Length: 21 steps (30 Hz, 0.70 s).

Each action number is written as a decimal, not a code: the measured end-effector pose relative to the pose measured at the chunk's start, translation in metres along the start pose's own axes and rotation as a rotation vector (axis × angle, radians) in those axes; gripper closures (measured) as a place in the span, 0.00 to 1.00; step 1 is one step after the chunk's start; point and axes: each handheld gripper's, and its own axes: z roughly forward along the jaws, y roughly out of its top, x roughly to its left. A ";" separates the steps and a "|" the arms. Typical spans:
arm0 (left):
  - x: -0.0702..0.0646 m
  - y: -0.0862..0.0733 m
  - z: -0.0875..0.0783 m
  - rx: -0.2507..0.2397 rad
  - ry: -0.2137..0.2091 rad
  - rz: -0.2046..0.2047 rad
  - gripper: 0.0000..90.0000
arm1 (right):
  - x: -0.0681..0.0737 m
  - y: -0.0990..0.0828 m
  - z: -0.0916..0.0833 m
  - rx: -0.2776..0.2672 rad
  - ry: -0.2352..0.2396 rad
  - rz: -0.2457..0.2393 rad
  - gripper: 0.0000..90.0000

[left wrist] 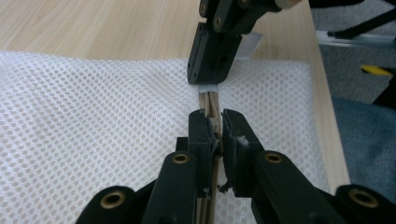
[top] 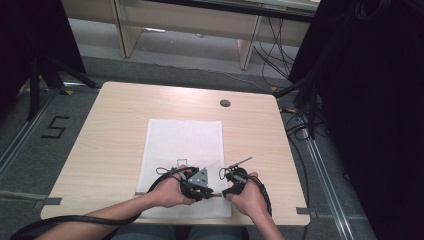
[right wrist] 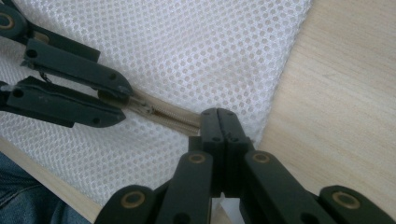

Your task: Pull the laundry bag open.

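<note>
Zipper pull hidden between left gripper (left wrist: 215, 135) jaws, clamped on beige zipper (right wrist: 163, 112) of white mesh bag (top: 182, 142). Right gripper (right wrist: 223, 122) jaws fully closed, pinching zipper end at bag edge.

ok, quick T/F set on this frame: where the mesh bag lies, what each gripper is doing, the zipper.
1. The white mesh bag lies flat on the wooden table. True.
2. The left gripper has its jaws around the bag's zipper. True.
3. The right gripper hangs wide open above the table. False: its jaws are shut at the zipper's end.
4. The two grippers work at opposite corners of the bag. False: they sit close together along the zipper, at the near edge.
5. A round grommet sits in the tabletop beyond the bag. True.
</note>
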 end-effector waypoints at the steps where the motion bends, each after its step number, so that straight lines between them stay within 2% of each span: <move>1: 0.000 0.000 0.000 0.000 0.000 0.000 0.91 | 0.000 0.000 0.000 0.000 0.000 0.000 1.00; 2: 0.001 0.000 -0.001 0.002 -0.002 0.016 0.91 | -0.001 0.000 -0.001 0.005 0.015 0.002 1.00; 3: 0.001 -0.001 -0.002 0.000 -0.005 -0.004 0.91 | -0.001 0.000 0.000 -0.003 0.004 -0.005 1.00; 5: 0.001 -0.002 -0.003 -0.006 -0.008 -0.015 0.91 | 0.000 0.000 0.000 0.005 0.007 0.004 1.00; 7: 0.001 -0.002 -0.003 0.002 -0.005 -0.008 0.91 | -0.002 0.000 0.000 -0.004 0.011 -0.016 1.00; 8: 0.002 -0.003 -0.004 0.000 -0.007 -0.006 0.91 | -0.001 0.000 -0.001 0.005 0.017 0.001 1.00; 11: 0.002 -0.004 -0.006 0.001 -0.004 -0.010 0.91 | -0.001 0.000 0.000 0.009 -0.002 0.012 1.00; 17: 0.002 -0.004 -0.006 0.002 -0.013 -0.019 0.91 | -0.002 0.000 0.000 -0.001 0.010 0.005 1.00; 18: 0.002 -0.004 -0.006 0.002 -0.013 -0.019 0.91 | 0.000 -0.001 -0.002 0.013 0.018 0.038 1.00; 21: 0.002 -0.005 -0.008 0.001 -0.012 -0.018 0.91 | -0.002 -0.001 0.000 -0.012 0.019 0.012 1.00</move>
